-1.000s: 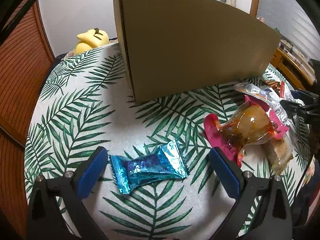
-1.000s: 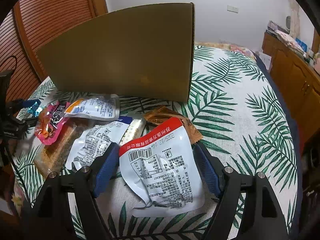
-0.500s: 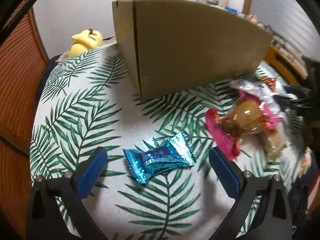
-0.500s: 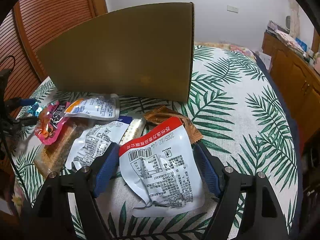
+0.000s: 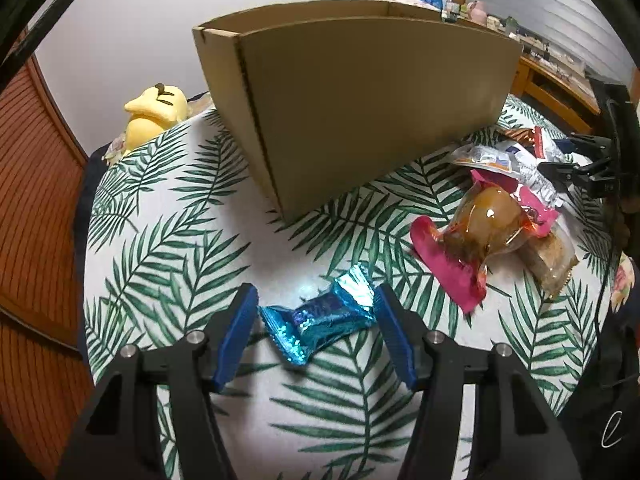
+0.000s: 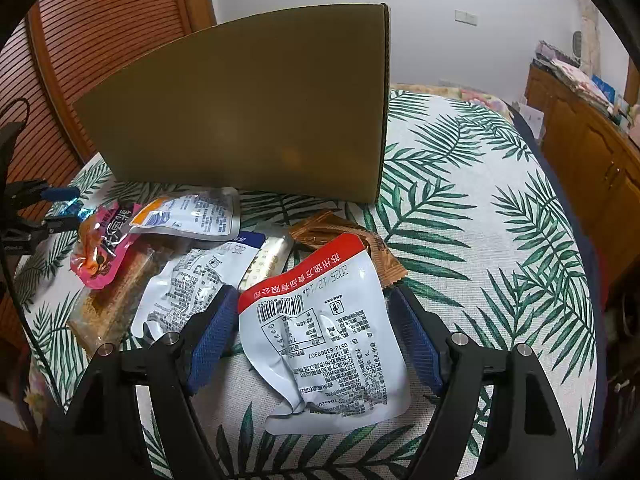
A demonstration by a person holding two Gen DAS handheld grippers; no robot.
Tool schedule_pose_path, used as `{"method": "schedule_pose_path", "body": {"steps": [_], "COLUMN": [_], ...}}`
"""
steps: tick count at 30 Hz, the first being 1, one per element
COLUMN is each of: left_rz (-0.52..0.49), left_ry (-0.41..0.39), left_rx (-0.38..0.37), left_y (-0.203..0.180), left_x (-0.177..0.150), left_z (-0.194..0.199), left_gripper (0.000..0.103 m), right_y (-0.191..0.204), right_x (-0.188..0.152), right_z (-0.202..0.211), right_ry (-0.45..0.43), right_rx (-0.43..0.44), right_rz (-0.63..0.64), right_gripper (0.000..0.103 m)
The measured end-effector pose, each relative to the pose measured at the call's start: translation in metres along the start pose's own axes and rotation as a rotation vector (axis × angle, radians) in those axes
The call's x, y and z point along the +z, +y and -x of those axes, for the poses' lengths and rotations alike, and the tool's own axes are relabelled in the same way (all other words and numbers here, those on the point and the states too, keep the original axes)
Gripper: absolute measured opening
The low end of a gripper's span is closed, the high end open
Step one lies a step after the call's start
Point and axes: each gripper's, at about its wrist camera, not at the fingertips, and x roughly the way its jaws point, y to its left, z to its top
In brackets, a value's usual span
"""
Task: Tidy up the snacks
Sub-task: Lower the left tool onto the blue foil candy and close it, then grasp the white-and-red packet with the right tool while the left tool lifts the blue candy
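Candy wrapper (image 5: 320, 316) sits pinched between left gripper (image 5: 316, 332) jaws.

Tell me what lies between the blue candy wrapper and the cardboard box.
In the left wrist view, only bare palm-leaf tablecloth lies between the blue candy wrapper and the cardboard box; no other snack sits there.

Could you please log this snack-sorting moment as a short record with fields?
left gripper: closed on the blue candy wrapper, which looks raised above the tablecloth
right gripper: open, fingers either side of the white red-topped pouch
destination: cardboard box, open top
remaining pile: pink packet, brown sachet, other pouches
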Motion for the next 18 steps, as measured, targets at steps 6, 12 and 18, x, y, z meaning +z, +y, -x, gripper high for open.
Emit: {"method": "schedule_pose_path", "body": {"steps": [6,12,18], "left_rz": [0.022,0.077,0.136], "left_ry": [0.026,0.021,-0.029], "left_rx": [-0.042,-0.064,-0.055], "left_y": [0.0,0.004,0.002], "left_x": [0.005,-0.001,-0.014], "left_z": [-0.012,-0.008,0.002], "left_gripper": [0.054,0.033,0.023], "right_y": [0.0,0.0,0.0], "right_x": [0.0,0.0,0.0], "right_z": [0.0,0.0,0.0], "right_ry": [0.0,0.0,0.001], "right_rx": [0.0,0.0,-0.002], "right_rz": [0.0,0.0,0.0], "right_gripper": [0.081,0.081,0.081]}}
